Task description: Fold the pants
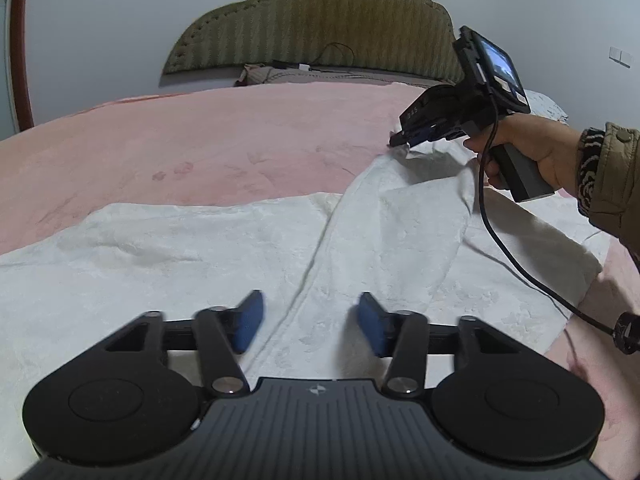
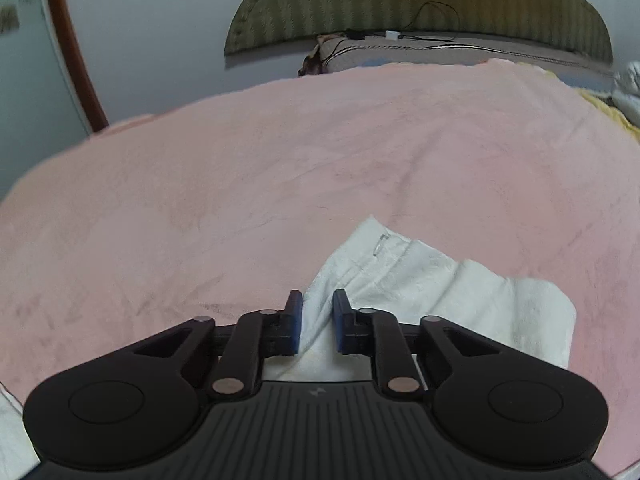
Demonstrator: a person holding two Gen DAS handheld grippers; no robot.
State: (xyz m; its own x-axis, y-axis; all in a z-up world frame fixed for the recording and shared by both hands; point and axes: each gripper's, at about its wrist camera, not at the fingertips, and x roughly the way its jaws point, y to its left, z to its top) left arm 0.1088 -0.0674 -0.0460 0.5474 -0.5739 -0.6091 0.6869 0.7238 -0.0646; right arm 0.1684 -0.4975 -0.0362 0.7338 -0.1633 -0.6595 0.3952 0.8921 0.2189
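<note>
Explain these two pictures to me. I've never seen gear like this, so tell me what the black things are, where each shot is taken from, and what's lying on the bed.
Each picture comes from a fisheye camera mounted on a hand-held gripper, looking forward along its two blue-padded fingers. A person holds one in each hand; there is no robot arm.

The left camera's view shows the left hand-held gripper, open above white pants spread on a pink blanket. Farther off, the person's right hand holds the right hand-held gripper, pinching a lifted edge of the pants.

The right camera's view shows that same pinch up close, with the cloth between its pads. Behind stands a green headboard.
</note>
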